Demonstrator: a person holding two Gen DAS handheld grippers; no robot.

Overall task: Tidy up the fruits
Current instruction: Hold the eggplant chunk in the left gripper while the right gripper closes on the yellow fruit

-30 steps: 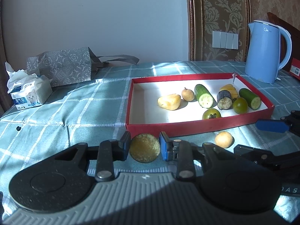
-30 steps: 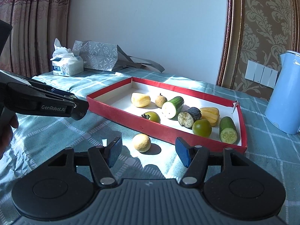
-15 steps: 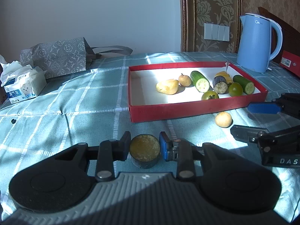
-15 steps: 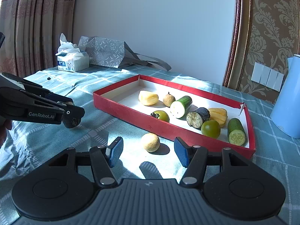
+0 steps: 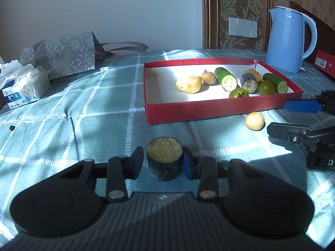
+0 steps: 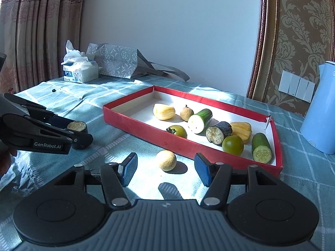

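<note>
A dark eggplant piece with a yellow cut face stands upright on the checked cloth between the fingers of my left gripper. The jaws are opening: a gap shows at the left finger, while the right pad is still close against the skin. The right wrist view shows the same eggplant piece in the left gripper, left of the red tray. My right gripper is open, low over the cloth, with a round yellow fruit just beyond its tips. The red tray holds cucumber pieces, green tomatoes, an eggplant piece and yellow fruits.
A blue kettle stands behind the tray's right end, with a red box beside it. A tissue pack and a grey patterned bag lie at the far left by the wall. Curtains hang at the left.
The left gripper has come down with the eggplant piece, which now rests on the cloth, and its fingers have begun to part. The right gripper has kept still.
</note>
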